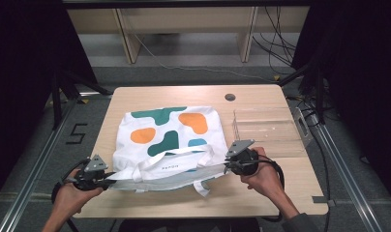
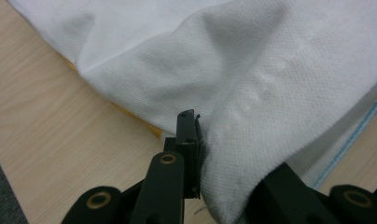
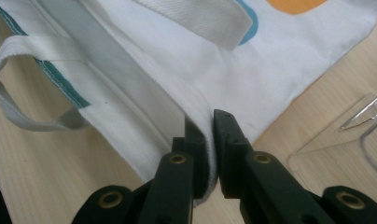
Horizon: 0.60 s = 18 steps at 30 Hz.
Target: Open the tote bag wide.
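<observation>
Bag: a white cloth tote bag [image 1: 167,140] printed with green, orange and teal blobs lies flat in the middle of the light wooden table [image 1: 261,198], its open mouth toward the lower edge of the high view.
Handles: one white webbing handle [image 1: 176,157] lies back over the bag's front; the other [image 1: 202,188] hangs toward the lower edge, resting on the wood.
Left gripper: the black two-jaw left gripper [image 1: 108,180], at the lower left of the high view, is clamped on the bag's mouth corner; in the left gripper view its jaws pinch a fold of white cloth [image 2: 252,140].
Right gripper: the black two-jaw right gripper [image 1: 226,165], right of centre, has its jaws nearly together on the hem at the opposite corner [image 3: 210,154].
Mouth edge: stretched taut between the two grippers.
Tray: a clear plastic tray [image 1: 268,128] sits just right of the bag, apart from it.
</observation>
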### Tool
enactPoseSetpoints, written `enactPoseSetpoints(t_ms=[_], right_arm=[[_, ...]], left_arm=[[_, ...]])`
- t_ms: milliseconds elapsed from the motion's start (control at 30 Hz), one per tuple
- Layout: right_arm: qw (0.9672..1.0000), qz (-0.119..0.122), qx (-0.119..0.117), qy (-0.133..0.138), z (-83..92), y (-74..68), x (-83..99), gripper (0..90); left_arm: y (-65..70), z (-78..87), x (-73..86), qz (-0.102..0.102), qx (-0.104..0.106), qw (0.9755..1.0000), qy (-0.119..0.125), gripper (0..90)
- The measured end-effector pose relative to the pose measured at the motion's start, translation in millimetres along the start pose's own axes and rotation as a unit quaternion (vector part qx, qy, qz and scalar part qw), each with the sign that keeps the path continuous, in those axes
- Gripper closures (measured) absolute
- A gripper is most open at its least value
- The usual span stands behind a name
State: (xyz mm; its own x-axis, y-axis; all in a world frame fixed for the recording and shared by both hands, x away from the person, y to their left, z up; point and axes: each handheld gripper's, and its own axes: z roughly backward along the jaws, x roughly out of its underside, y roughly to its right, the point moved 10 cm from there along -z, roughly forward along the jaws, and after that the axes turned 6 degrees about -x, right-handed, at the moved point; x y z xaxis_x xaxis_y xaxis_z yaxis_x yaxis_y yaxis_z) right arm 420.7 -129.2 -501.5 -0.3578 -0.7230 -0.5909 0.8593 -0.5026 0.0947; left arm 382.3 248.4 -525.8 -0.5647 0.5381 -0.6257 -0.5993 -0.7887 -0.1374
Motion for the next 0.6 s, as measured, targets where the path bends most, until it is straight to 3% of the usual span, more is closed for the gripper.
enactPoseSetpoints(t_ms=[133, 167, 200, 233, 333, 367, 400, 433, 500, 567, 600], right_arm=[[0.9997, 0.017, -0.016, -0.001, 12.7, 5.5, -12.0, 85.6], [0.9998, 0.004, -0.017, -0.004, 16.6, 6.1, -14.0, 85.6], [0.9998, -0.002, -0.022, -0.001, 21.5, 6.8, -18.9, 85.7], [0.9998, 0.001, -0.021, 0.000, 26.2, 9.3, -23.7, 85.6], [0.9994, 0.012, -0.031, 0.004, 44.6, 15.3, -42.2, 85.9], [0.9994, 0.018, -0.028, 0.008, 50.6, 19.1, -49.7, 86.0], [0.9995, 0.017, -0.025, 0.006, 58.0, 22.0, -55.8, 86.1], [0.9989, 0.037, -0.029, 0.006, 64.5, 25.7, -63.3, 86.1], [0.9987, 0.044, -0.022, 0.011, 77.9, 31.9, -77.8, 86.3], [0.9985, 0.049, -0.020, 0.012, 91.5, 37.9, -90.5, 86.4], [0.9984, 0.054, -0.008, 0.018, 97.0, 42.8, -97.6, 86.5]], left_arm=[[-2.2, 10.5, -12.0, -0.009, 0.008, 0.9999, 0.010, 80.4], [-3.1, 13.4, -15.3, -0.004, 0.009, 0.9999, 0.008, 80.4], [-5.8, 17.1, -19.8, -0.011, 0.007, 0.9999, 0.007, 80.4], [-7.5, 21.1, -24.8, -0.005, 0.010, 0.9999, 0.006, 80.4], [-17.2, 36.0, -41.5, -0.019, 0.011, 0.9998, -0.001, 80.5], [-20.4, 43.1, -46.1, -0.029, 0.015, 0.9994, -0.010, 80.5], [-20.8, 47.1, -55.4, -0.015, 0.013, 0.9998, 0.004, 80.5], [-23.8, 52.9, -62.0, -0.022, 0.012, 0.9997, 0.003, 80.6], [-30.5, 66.2, -75.0, -0.039, 0.011, 0.9992, 0.001, 80.7], [-34.9, 78.0, -91.2, -0.035, 0.004, 0.9993, 0.012, 80.9], [-38.2, 85.3, -96.9, -0.055, 0.007, 0.9984, 0.005, 81.0]])
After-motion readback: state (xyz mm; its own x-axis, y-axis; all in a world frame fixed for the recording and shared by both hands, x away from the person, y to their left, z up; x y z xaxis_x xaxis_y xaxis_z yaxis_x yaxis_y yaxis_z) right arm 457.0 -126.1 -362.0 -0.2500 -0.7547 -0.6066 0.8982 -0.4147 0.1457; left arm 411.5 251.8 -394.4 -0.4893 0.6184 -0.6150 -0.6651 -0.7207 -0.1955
